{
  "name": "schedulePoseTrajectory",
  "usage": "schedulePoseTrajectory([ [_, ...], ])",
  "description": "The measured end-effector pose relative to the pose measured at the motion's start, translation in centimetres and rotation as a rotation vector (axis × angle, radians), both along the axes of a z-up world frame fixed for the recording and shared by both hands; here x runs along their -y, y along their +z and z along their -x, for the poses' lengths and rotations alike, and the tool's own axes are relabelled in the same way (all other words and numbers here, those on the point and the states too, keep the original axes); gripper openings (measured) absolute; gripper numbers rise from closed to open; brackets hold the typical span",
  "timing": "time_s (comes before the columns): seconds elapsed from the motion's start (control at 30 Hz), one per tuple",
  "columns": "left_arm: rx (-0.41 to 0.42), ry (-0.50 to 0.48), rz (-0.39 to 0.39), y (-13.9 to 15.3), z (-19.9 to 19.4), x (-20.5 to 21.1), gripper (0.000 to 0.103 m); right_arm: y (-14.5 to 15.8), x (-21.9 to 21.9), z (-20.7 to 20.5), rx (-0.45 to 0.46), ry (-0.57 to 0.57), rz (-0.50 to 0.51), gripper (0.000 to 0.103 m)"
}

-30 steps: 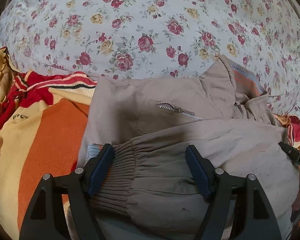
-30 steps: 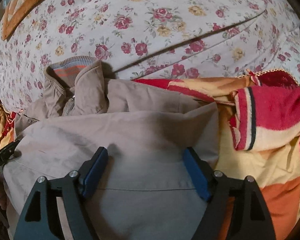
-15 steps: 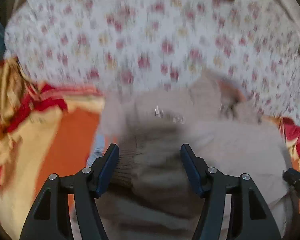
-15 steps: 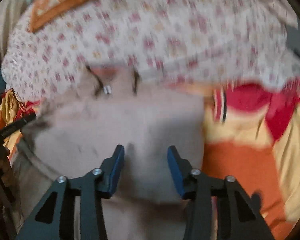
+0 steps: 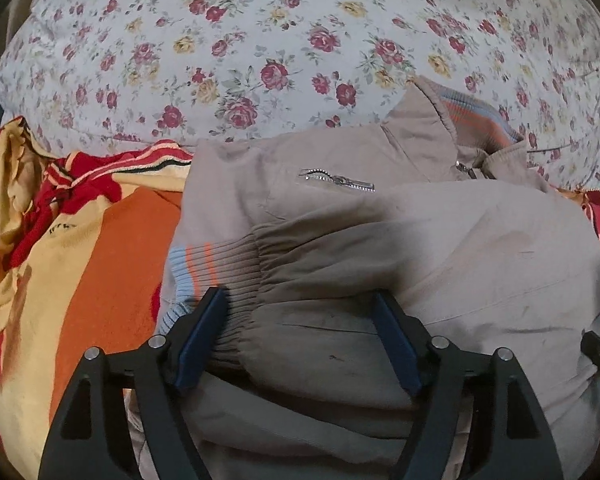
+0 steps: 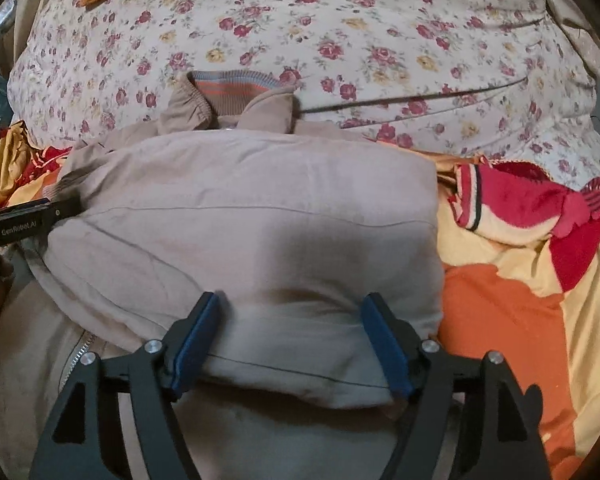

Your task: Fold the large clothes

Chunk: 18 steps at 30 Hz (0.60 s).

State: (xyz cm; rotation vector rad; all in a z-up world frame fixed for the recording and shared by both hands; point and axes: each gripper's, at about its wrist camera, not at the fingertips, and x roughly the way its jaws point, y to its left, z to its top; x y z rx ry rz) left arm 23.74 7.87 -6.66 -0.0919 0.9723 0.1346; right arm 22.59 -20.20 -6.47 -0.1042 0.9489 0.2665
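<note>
Nearest, the left gripper [image 5: 300,336] hangs over the near edge of the beige jacket [image 5: 380,240]; its jaws are opening, blue pads apart, with the ribbed cuff [image 5: 220,268] of a folded-in sleeve lying between them, unpinched. The right gripper [image 6: 292,340] straddles the jacket's near fold likewise, jaws opening, cloth between the pads but not pressed. This suggests both have let the fold go so that it settles flat.

The jacket lies as a compact bundle, sleeves drawn across the body, presumably to narrow it for a further fold. Its chest pocket zip [image 5: 336,180] faces up beyond the cuff, and the striped knit collar [image 6: 236,88] marks its far end.

An orange, yellow and red blanket [image 5: 100,272] lies under and to either side of the jacket. Beyond the collar lies a floral sheet [image 5: 260,40].
</note>
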Motion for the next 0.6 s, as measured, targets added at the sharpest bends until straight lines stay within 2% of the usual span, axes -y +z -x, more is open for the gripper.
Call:
schedulePoseTrajectory([
  [0.6, -0.001, -0.017, -0.015, 0.07, 0.14, -0.09, 0.068, -0.01, -0.47, 0.47, 0.059, 0.01, 0.03, 0.084],
])
